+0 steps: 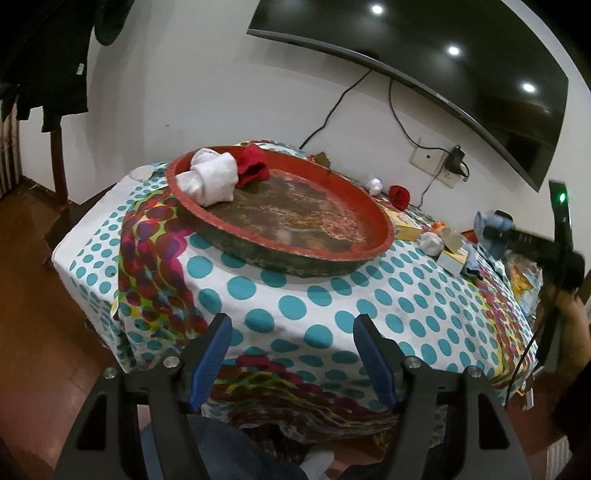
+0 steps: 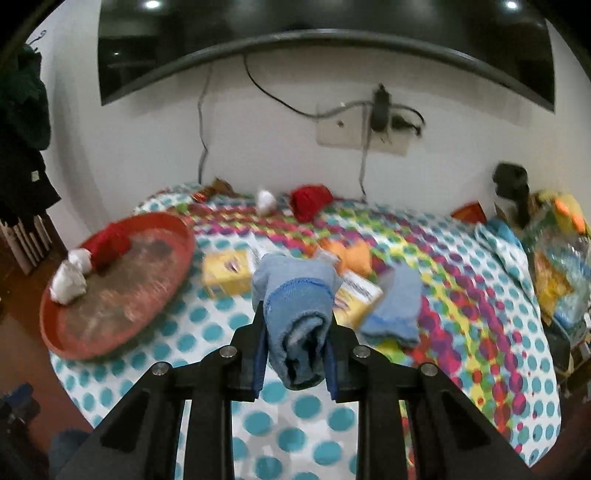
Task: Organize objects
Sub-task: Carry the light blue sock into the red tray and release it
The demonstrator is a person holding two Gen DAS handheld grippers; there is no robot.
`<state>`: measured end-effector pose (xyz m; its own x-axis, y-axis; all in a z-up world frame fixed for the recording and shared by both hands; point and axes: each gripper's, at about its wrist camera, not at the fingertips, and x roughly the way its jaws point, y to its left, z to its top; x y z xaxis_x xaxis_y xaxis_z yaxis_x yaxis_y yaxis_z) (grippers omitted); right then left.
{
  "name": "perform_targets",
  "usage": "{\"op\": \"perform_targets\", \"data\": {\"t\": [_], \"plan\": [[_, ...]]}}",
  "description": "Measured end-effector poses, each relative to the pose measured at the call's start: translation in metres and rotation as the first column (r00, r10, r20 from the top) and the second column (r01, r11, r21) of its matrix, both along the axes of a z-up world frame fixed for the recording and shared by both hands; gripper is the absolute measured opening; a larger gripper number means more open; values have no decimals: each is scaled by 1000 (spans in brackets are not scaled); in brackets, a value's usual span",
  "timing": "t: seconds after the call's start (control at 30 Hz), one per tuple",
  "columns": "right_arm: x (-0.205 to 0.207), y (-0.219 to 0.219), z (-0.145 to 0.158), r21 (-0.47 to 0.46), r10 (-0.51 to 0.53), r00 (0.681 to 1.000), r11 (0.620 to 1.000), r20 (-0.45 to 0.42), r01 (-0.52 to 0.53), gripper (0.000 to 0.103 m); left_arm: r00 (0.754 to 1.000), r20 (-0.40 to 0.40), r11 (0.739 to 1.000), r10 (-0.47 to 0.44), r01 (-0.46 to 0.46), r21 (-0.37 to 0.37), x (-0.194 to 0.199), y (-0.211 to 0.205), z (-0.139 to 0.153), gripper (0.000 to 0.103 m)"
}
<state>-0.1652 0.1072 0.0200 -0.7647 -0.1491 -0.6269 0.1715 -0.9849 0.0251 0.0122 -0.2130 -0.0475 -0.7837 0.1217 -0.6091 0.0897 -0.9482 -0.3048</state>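
Observation:
A round red tray [image 1: 376,214] sits on the dotted tablecloth and holds a white sock roll [image 1: 210,179] and a red sock roll [image 1: 251,166]. My left gripper [image 1: 291,325] is open and empty above the near table edge, in front of the tray. My right gripper [image 2: 295,321] is shut on a rolled blue sock [image 2: 295,306] and holds it above the table, right of the tray [image 2: 177,266]. It also shows far right in the left wrist view [image 1: 495,225]. A second blue sock [image 2: 395,306] lies flat to its right.
Loose on the cloth are a red roll [image 2: 310,201], a small white roll [image 2: 266,201], yellow boxes [image 2: 229,271], and an orange item [image 2: 354,256]. A cluttered pile [image 2: 557,266] fills the right edge. A TV [image 2: 295,22] and cables hang on the wall behind.

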Motion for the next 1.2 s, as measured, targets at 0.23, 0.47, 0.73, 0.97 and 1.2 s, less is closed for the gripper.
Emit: {"op": "perform_targets", "data": {"t": [0.23, 0.47, 0.73, 0.97, 1.2], "plan": [[-13, -66, 27, 30, 87, 995, 996, -43, -85, 23, 1000, 17, 1000, 12, -12, 7, -2, -3, -3, 70], [-25, -142, 39, 99, 194, 979, 977, -56, -188, 23, 999, 38, 1000, 15, -16, 16, -3, -7, -6, 70], [-51, -212, 32, 150, 263, 965, 954, -13, -259, 23, 996, 81, 998, 23, -28, 50, -9, -17, -14, 70], [-88, -259, -1, 196, 282, 956, 936, 81, -293, 23, 994, 99, 994, 49, -58, 93, -13, -31, -18, 70], [-122, -287, -28, 202, 265, 952, 935, 152, -292, 23, 988, 128, 985, 81, -99, 145, -18, -47, -23, 70]]}}
